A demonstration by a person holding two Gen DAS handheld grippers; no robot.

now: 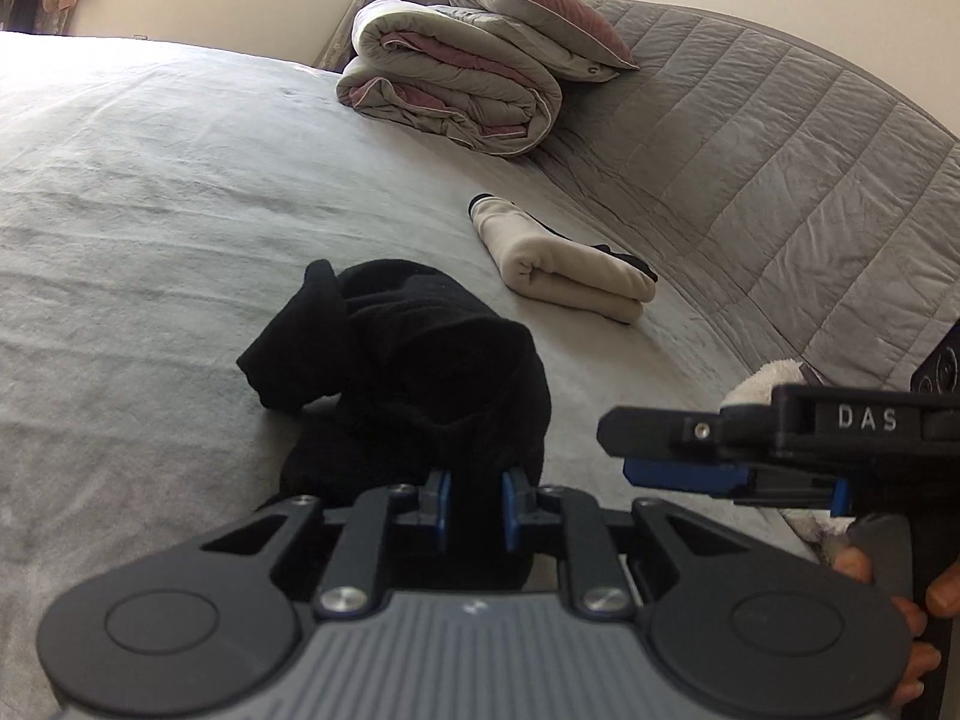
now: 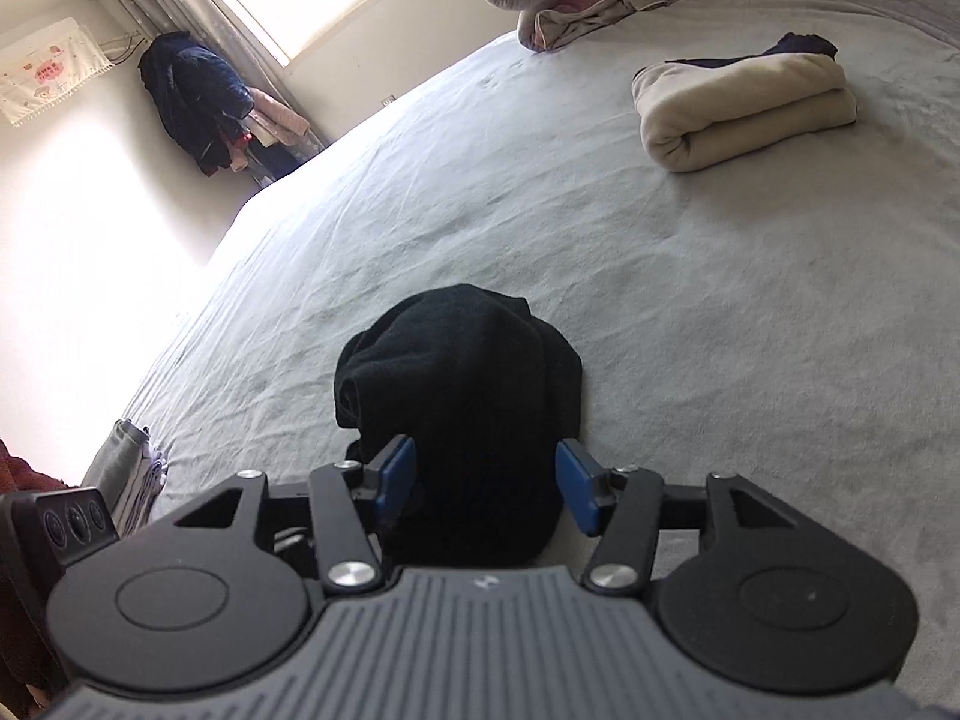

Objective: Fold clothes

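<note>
Left gripper is pinching the bunched black garment on the bed; right gripper is gaping wide around it. Folded cream garment is lying well ahead-right. Judging: keep the pinch firm, close the right on one edge only.

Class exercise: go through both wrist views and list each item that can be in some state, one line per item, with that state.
Black garment: bunched on the bed, not folded flat.
Cream garment: folded, lying apart from the black one.
Quilt: folded in a bundle.
Pillow: resting on the quilt.
Left tool: shut on the black garment.
Right tool: open, with the black garment between its pads.
Bed sheet: spread out, slightly wrinkled.
</note>
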